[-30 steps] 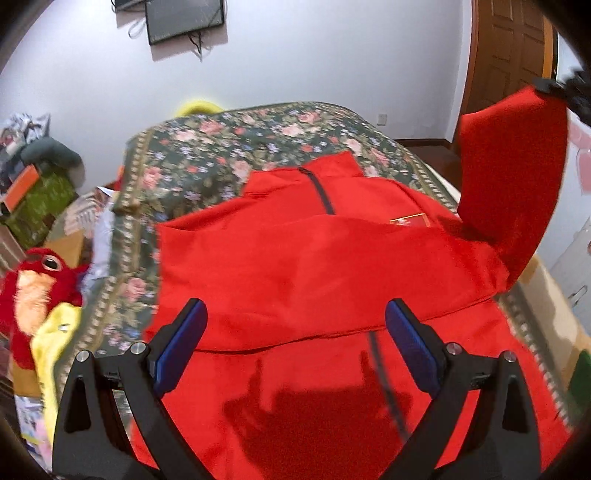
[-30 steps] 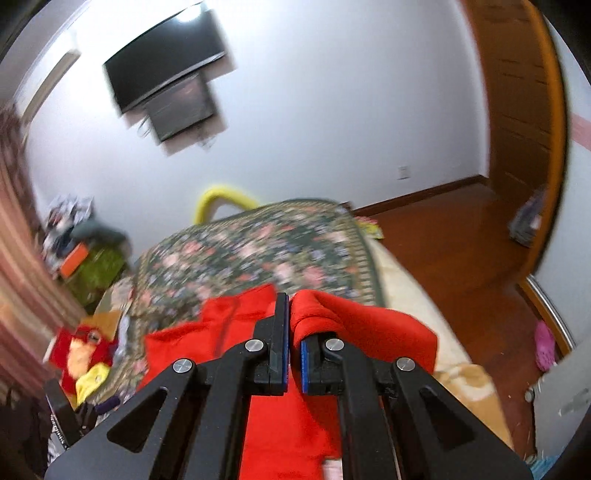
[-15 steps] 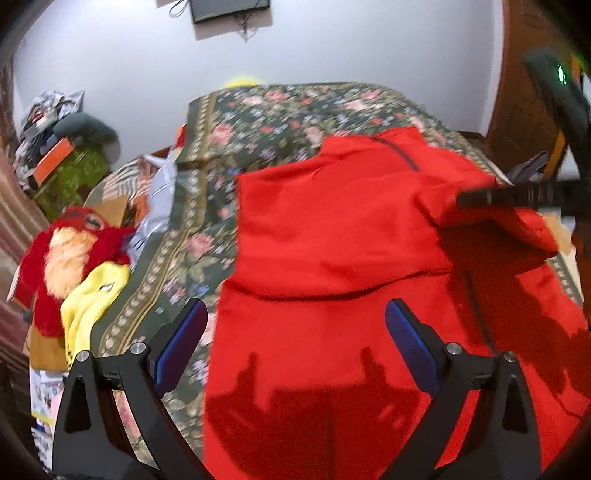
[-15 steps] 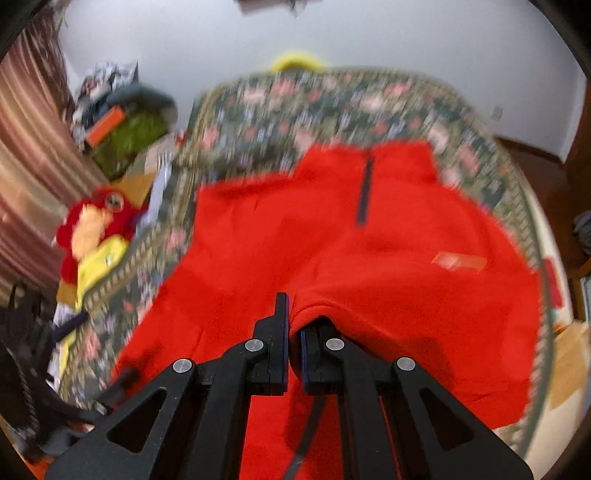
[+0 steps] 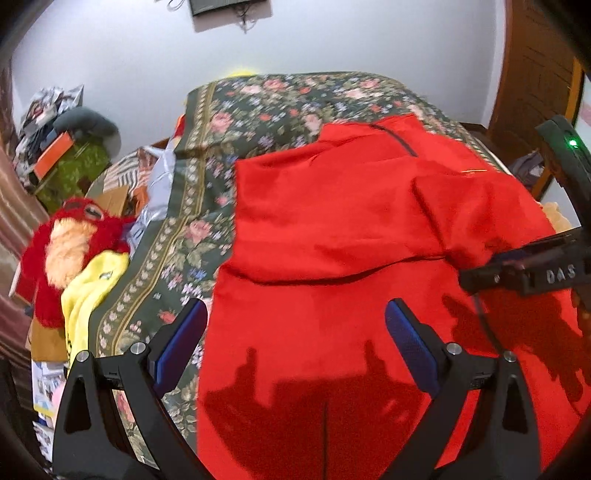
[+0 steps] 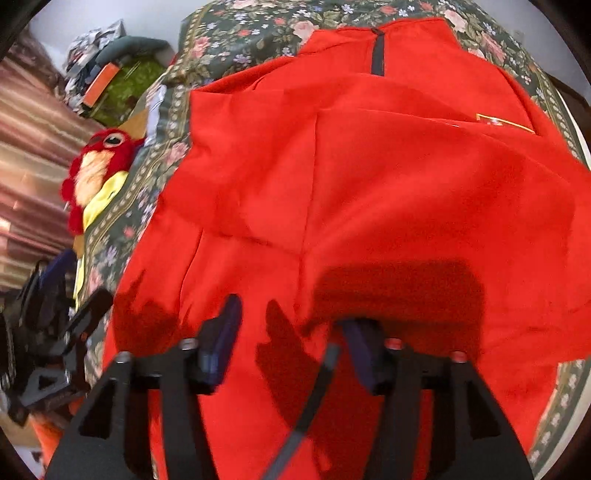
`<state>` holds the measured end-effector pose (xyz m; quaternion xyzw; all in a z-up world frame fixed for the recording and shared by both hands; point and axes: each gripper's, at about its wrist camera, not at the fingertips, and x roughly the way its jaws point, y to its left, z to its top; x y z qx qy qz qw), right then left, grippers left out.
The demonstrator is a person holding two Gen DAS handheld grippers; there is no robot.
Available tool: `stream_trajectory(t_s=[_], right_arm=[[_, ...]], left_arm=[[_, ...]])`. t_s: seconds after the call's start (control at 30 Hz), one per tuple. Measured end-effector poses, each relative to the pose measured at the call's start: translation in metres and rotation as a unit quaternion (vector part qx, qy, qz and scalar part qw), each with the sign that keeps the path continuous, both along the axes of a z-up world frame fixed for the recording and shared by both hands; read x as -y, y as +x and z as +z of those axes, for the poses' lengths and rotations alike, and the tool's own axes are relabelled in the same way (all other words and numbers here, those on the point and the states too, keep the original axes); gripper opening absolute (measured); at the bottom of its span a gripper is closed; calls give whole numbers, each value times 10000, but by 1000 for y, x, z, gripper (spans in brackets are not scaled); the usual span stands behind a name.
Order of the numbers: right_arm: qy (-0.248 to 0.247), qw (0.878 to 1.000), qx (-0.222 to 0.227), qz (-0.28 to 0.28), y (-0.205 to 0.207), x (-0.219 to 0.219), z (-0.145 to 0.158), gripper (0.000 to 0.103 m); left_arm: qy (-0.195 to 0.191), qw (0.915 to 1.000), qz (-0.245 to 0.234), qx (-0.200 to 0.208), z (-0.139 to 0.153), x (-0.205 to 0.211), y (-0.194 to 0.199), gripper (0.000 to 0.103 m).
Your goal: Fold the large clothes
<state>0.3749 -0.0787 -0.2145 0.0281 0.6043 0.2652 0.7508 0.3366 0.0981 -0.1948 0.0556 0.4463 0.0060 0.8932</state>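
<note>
Spreading red jacket (image 5: 332,221), bedspread (image 5: 280,99) border exposed left

I saw a bed (image 5: 295,99) under a dark green floral bedspread (image 5: 207,236), its bordered edge running past my left tongs (image 5: 293,343) on their outer side. A red zip-neck garment (image 5: 332,221) lay spread directly on it, reaching from beneath both tongs up to the far end, its sleeves folded across the body ahead of the right tongs (image 6: 291,343). Bare bedspread showed beyond the collar (image 6: 376,33).
</note>
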Motion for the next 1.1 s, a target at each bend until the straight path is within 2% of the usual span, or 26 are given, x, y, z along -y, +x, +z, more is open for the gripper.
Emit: stream_trajectory(t_s=[0.17, 0.33, 0.47, 0.57, 0.73, 0.83, 0.93, 1.1], right_arm=[[85, 9993, 371, -30, -13, 39, 28, 54], [-206, 9925, 1119, -454, -19, 95, 54, 63], [-497, 9838, 1509, -826, -21, 138, 61, 63], [-630, 9794, 1578, -1088, -18, 167, 57, 63], [-959, 9736, 1571, -1347, -9, 197, 39, 63], [-926, 9759, 1415, -1379, -3, 207, 23, 63], [-913, 9776, 1306, -1377, 3, 207, 9, 63], [-919, 9802, 1227, -1254, 10, 198, -8, 63]], left_arm=[[76, 9993, -316, 179, 21, 36, 4, 98], [117, 9977, -635, 213, 30, 77, 17, 98], [282, 9942, -1024, 155, 24, 119, 30, 98], [597, 9887, -1377, 32, 8, 158, 41, 98], [908, 9788, -1825, -185, -18, 208, 54, 98], [848, 9729, -2126, -323, -32, 235, 62, 98], [905, 9702, -2197, -472, -48, 253, 70, 97], [743, 9670, -2270, -890, -74, 271, 84, 83]])
